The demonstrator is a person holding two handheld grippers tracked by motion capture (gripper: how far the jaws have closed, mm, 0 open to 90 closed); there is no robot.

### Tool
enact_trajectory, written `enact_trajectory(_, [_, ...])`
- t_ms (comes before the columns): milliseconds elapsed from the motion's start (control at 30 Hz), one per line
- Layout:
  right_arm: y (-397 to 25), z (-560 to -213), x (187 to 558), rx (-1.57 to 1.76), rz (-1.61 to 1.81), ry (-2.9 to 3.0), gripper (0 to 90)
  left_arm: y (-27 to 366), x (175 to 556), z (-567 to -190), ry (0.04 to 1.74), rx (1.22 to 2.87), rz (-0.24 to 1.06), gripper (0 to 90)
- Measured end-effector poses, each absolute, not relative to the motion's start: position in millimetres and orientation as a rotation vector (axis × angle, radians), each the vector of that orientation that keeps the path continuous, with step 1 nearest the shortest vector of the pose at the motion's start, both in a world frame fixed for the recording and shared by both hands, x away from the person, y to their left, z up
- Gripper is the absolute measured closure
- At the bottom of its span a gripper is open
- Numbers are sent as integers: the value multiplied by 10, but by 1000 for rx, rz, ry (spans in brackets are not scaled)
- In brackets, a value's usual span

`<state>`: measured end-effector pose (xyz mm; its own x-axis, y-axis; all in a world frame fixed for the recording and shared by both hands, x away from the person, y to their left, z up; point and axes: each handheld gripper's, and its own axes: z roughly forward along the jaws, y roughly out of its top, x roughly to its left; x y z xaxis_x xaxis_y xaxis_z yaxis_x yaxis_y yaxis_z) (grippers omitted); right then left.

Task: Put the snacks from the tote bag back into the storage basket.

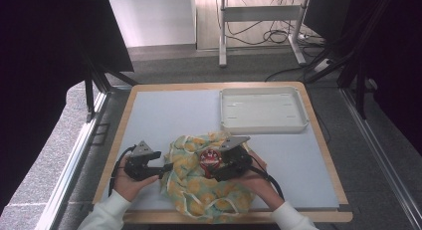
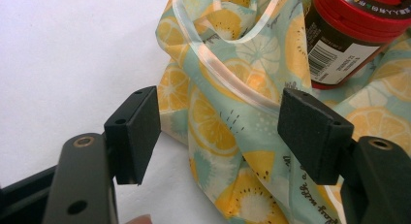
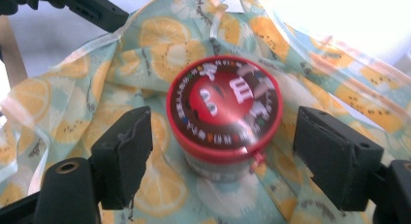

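- High view looks down on a desk [image 1: 164,115] with a pale blue-grey top and a light wooden rim, set on a grey carpeted floor [image 1: 199,65].
- Behind the far edge stand the legs of a white metal frame [image 1: 259,21] with black cables [image 1: 278,36] looped on the floor beneath it; dark curtains [image 1: 45,65] close off both sides.
- Near the far right corner of the desk lies a shallow white tray [image 1: 262,124].
- At the middle of the near edge lies a crumpled cloth bag [image 1: 199,190], pale green with yellow lemon slices and a clear strap.
- On the bag stands a small jar [image 1: 209,159] with a red lid and a dark label, upright in the high view.
- Left gripper [image 1: 166,166] sits at the bag's left edge, held in the person's left hand [image 1: 130,184]; in the left gripper view its jaws stand apart, released, with a fold of the bag [image 2: 218,132] between them but not pinched.
- Right gripper [image 1: 217,166] rests over the bag beside the jar; in the right gripper view its jaws are spread wide on either side of the jar [image 3: 224,110], clear of its lid.
- White sleeves [image 1: 107,212] come in from the near edge.
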<state>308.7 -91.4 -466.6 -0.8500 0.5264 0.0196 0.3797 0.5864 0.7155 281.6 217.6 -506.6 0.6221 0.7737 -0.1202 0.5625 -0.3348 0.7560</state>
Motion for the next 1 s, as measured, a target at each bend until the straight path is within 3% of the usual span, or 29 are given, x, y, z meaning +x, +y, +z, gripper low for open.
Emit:
enact_trajectory(367, [-612,-4828,3235,772,960,2692,171,2186,2814,-5063,1043,2042,333,316])
enact_trajectory(567, [-548,-4935,3265,760,877,2698,248,2179,2819,-5070,1040,2051,331,314])
enact_trajectory(1000, [-591,-4862,3281,743,911,2718,255,2198,2829,-5068,1044,2049,325,311])
